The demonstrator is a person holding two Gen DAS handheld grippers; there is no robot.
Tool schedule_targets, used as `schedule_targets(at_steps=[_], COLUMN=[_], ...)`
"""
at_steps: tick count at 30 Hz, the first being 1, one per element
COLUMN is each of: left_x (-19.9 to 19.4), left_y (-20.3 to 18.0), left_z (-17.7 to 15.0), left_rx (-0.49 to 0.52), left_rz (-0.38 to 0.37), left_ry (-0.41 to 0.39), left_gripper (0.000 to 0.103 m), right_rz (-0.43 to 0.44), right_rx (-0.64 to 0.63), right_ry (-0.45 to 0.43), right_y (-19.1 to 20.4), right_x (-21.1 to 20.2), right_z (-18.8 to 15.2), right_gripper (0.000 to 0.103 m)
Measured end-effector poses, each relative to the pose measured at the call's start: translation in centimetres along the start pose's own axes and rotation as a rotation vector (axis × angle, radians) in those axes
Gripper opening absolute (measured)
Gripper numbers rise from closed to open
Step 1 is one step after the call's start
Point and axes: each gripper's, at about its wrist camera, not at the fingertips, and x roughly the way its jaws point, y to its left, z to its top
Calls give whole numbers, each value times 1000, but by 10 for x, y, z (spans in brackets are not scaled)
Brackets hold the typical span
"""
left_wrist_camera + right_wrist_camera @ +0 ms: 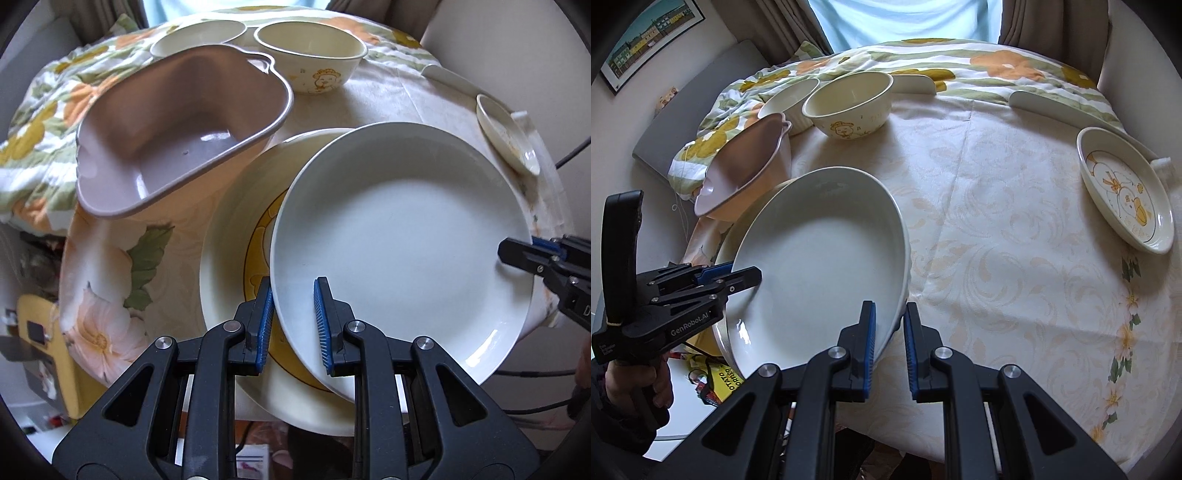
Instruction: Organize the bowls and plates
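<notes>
- Left gripper (293, 325): jaws narrow, blue pads clamped on near rim of the plain white round ceramic plate (402, 240); one pad inside the rim, the other under it.
- Right gripper (889, 350): also narrow, pinching the same white plate's opposite rim; seen from left wrist cam at the plate's right edge.
- White plate held tilted btwn both grippers, overlapping a larger cream plate w/ yellow ring pattern (236, 236) that lies on the table at its near-left edge; contact btwn the two can't be told.
- Pinkish-beige squarish plastic bowl w/ small handle (177, 136) sits tilted just behind the cream plate.
- Cream round bowl w/ cartoon print (849, 107) and a white bowl (788, 99) farther back, side by side.
- Small cream dish w/ duck drawing (1126, 192) well apart, on right side of floral tablecloth (1015, 240).
- A hand (657, 380) grips the left tool's handle.
</notes>
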Motion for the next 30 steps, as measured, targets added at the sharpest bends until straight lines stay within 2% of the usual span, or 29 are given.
schedule_targets(at_steps=[5, 10, 20, 22, 30], left_x=[0, -1, -3, -4, -7], left_y=[-10, -18, -17, -16, -20], left_z=[1, 1, -1, -2, -5], left_rx=[72, 143, 170, 166, 189], left_rz=[76, 155, 235, 231, 269], left_ry=[-13, -27, -28, -29, -36], left_gripper=[18, 18, 18, 18, 18], right_rz=[-20, -107, -190, -211, -223], right_rx=[-7, -84, -174, -184, -189], right_ry=[4, 23, 30, 27, 38], right_y=[2, 16, 36, 39, 41], right_x=[1, 9, 21, 22, 25], right_z=[-1, 1, 1, 2, 4], right_gripper=[14, 14, 16, 17, 17])
